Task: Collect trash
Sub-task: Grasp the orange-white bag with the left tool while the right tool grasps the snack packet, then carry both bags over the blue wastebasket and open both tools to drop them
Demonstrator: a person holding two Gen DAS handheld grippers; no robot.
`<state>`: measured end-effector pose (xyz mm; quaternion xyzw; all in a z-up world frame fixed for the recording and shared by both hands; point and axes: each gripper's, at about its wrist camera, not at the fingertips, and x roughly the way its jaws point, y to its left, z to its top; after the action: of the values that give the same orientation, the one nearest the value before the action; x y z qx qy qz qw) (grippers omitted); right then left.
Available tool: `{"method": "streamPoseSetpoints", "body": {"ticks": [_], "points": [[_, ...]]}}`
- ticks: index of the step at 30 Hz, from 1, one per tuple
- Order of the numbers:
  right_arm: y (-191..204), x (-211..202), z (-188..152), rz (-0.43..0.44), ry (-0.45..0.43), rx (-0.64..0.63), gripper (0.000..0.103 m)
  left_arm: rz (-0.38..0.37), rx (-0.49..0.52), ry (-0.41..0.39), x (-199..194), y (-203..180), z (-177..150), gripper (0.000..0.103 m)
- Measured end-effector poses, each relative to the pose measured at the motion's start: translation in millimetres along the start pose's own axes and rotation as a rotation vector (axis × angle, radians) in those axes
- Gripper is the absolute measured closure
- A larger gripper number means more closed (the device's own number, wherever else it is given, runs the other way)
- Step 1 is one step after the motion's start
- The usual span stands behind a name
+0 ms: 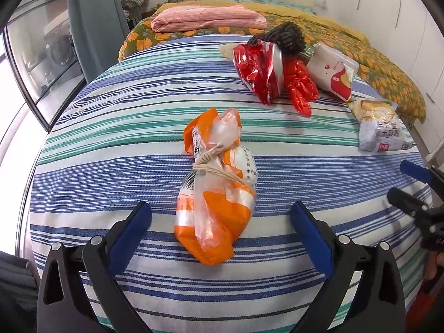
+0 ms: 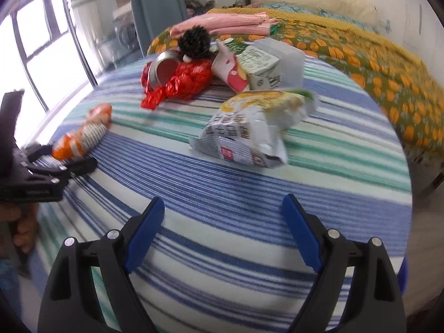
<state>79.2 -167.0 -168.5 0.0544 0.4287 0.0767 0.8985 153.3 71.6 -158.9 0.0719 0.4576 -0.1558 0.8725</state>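
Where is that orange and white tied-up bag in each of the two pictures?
Left wrist view: the orange bag lies centre, just ahead of the open left gripper.
Right wrist view: it lies far left, beside the left gripper.
Shared landmark: the crumpled red wrapper lies beyond it.

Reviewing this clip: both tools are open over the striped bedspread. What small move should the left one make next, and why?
Probably ease the left tool forward and down, then close on the orange bag. Its jaws stand open with the bag's near end already between the blue pads, nothing in the way. The right tool is also open but has only bare striped bedspread between its pads, with the snack packet farther ahead.
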Motion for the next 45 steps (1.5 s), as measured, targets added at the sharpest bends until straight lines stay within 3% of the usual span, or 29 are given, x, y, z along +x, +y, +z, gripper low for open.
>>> {"method": "streamPoseSetpoints", "body": {"ticks": [3, 7, 11, 16, 17, 18, 19, 21, 24, 25, 31, 34, 37, 45], "points": [[-23.5, -22.7, -1.4, 0.008, 0.002, 0.111, 0.012, -0.093, 0.006, -0.037, -15.5, 8.3, -8.4, 0.005], [-31.3, -52.4, 34.3, -0.071, -0.046, 0.167, 0.011, -0.121, 0.014, -0.095, -34.7, 13.4, -5.6, 0.005], [-13.8, -28.8, 75.0, -0.068, 0.046, 0.164, 0.011, -0.058, 0.064, -0.063, -24.4, -1.2, 11.3, 0.005], [2.5, 24.0, 89.9, -0.195, 0.162, 0.125, 0.012, 0.005, 0.030, 0.010, 3.1, 3.1, 23.7, 0.006], [2.7, 27.9, 90.1, -0.208, 0.166, 0.113, 0.015, 0.023, 0.032, 0.024, 8.1, 3.4, 24.9, 0.010], [2.5, 30.3, 89.9, -0.219, 0.171, 0.101, 0.035, 0.033, 0.035, 0.033, 10.1, 3.5, 24.7, 0.013], [0.7, 29.9, 88.9, -0.220, 0.173, 0.098, 0.044, 0.038, 0.039, 0.040, 11.1, 3.5, 24.8, 0.019], [-3.3, 27.1, 86.6, -0.199, 0.177, 0.088, 0.051, 0.029, 0.043, 0.044, 11.4, 2.9, 24.1, 0.026], [-15.3, 17.9, 81.7, -0.165, 0.161, 0.094, 0.058, 0.012, 0.039, 0.035, 8.6, 1.3, 23.5, 0.044], [-19.2, 14.2, 80.0, -0.155, 0.155, 0.101, 0.059, 0.008, 0.041, 0.030, 7.1, -0.5, 23.4, 0.057], [-61.4, -23.3, 65.8, -0.020, 0.096, 0.185, 0.061, 0.002, 0.035, 0.017, -2.1, -15.6, 18.9, 0.059], [-89.4, -55.5, 52.2, 0.029, 0.054, 0.219, 0.061, -0.073, 0.033, -0.021, -22.8, -41.9, 20.9, 0.059], [-130.6, -88.6, 28.8, 0.018, 0.013, 0.257, 0.061, -0.160, 0.054, -0.056, -40.6, -79.2, 25.3, 0.059], [-247.6, -141.5, -51.3, -0.192, 0.016, 0.376, 0.061, -0.447, 0.212, -0.081, -68.4, -248.9, 27.3, 0.059]]}}
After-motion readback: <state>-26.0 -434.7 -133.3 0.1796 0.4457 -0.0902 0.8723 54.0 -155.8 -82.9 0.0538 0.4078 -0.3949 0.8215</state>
